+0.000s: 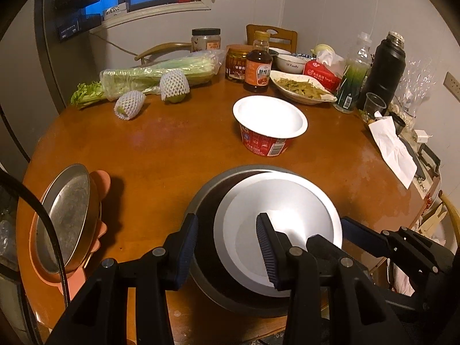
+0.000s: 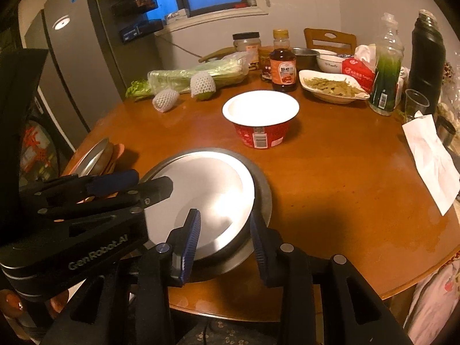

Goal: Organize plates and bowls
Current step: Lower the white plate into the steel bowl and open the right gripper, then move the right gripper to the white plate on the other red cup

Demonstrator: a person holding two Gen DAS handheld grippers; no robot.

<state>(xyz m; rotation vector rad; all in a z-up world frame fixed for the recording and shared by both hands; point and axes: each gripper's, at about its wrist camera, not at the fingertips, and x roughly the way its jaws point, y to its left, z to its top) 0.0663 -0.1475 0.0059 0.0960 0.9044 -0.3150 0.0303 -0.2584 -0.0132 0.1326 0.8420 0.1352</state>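
A shiny steel bowl (image 1: 287, 201) (image 2: 207, 184) sits tilted inside a wider grey metal basin (image 1: 207, 198) (image 2: 263, 189) at the near table edge. My left gripper (image 1: 227, 247) is open, its fingers straddling the near-left rims of both. My right gripper (image 2: 224, 241) is open, its fingers either side of the bowl's near-right rim; it shows in the left wrist view (image 1: 365, 235). The left gripper shows in the right wrist view (image 2: 129, 187). A red instant-noodle bowl (image 1: 270, 126) (image 2: 260, 118) stands mid-table. A steel plate (image 1: 66, 218) (image 2: 95, 155) leans in a pink rack (image 1: 97, 230) at left.
At the back stand a sauce bottle (image 1: 258, 63), jars (image 1: 235, 61), a dish of food (image 1: 302, 87), a white bowl (image 1: 290, 62), a tissue pack (image 1: 325, 74), a green bottle (image 1: 353, 83) and a black flask (image 1: 385, 72). Bagged celery (image 1: 155, 74) and netted fruit (image 1: 129, 105) lie back left. Paper (image 1: 394, 149) lies right.
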